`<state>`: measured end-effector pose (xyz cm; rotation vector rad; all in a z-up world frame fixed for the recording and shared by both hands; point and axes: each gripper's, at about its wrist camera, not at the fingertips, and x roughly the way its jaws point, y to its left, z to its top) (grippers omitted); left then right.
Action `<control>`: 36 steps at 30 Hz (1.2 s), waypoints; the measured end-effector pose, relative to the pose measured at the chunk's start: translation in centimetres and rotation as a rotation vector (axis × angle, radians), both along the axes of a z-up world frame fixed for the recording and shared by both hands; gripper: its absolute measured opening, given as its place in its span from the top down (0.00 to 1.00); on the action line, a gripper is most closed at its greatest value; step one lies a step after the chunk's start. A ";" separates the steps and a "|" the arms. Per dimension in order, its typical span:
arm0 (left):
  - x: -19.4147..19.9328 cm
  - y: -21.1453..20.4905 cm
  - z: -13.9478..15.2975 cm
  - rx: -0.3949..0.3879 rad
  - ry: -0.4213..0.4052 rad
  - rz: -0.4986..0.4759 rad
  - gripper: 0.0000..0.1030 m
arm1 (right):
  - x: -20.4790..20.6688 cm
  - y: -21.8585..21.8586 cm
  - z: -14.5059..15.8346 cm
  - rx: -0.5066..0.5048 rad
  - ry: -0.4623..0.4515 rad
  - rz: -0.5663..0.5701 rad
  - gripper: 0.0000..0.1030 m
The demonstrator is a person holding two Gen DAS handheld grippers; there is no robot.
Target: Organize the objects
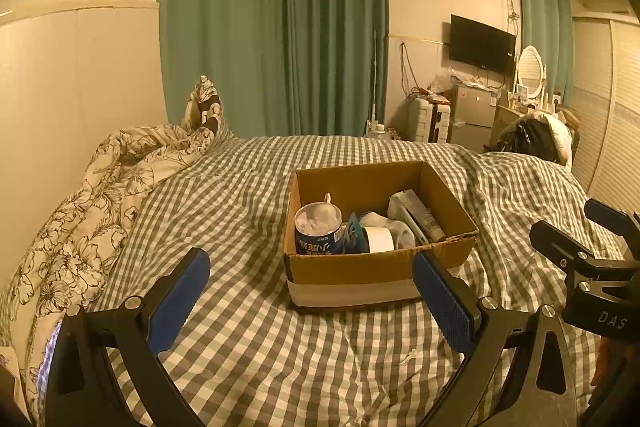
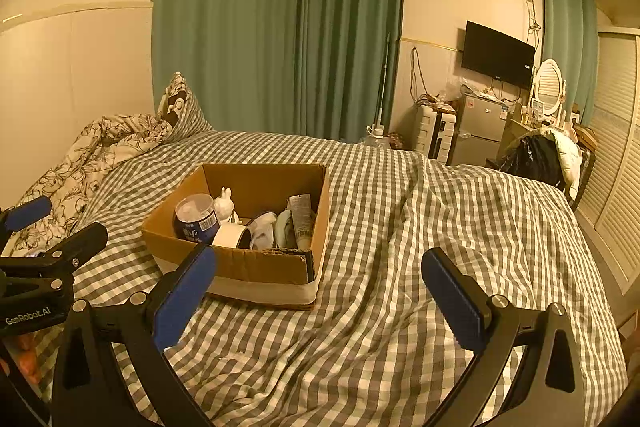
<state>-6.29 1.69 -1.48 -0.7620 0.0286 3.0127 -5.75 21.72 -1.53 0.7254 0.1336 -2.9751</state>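
Observation:
An open cardboard box (image 1: 356, 269) (image 2: 256, 267) sits on the checked bed cover. In it are a blue round tub (image 1: 318, 229) (image 2: 196, 219), a roll of white tape (image 1: 380, 239) (image 2: 230, 235), a tube (image 1: 424, 215) (image 2: 302, 217), a white rabbit figure (image 2: 225, 205) and white cloth bits (image 2: 262, 227). My left gripper (image 1: 312, 297) is open and empty, just in front of the box. My right gripper (image 2: 320, 301) is open and empty, to the right of the box; it also shows at the right edge of the left wrist view (image 1: 592, 227).
The grey-and-white checked cover (image 2: 400, 227) is wrinkled. A flowered quilt (image 1: 80, 211) is bunched at the left by the wall. Green curtains (image 1: 272, 27) hang behind. A fridge (image 2: 480, 127), suitcase (image 2: 434, 133), TV (image 2: 498, 53) and a chair with clothes (image 2: 540, 155) stand far right.

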 end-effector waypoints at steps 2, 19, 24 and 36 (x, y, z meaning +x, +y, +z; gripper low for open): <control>0.0 0.0 -0.1 0.003 -0.003 -0.001 0.00 | 0.0 0.0 0.0 0.000 0.001 0.000 0.00; -0.2 0.0 -0.6 0.002 -0.021 -0.002 0.00 | -0.1 0.0 -0.3 0.002 -0.011 0.004 0.00; -0.2 0.0 -0.6 0.003 -0.021 -0.003 0.00 | -0.1 -0.1 -0.4 0.006 -0.019 0.007 0.00; -0.1 -0.1 -0.7 0.005 -0.026 0.000 0.00 | -0.2 -0.4 -0.6 0.016 -0.032 0.013 0.00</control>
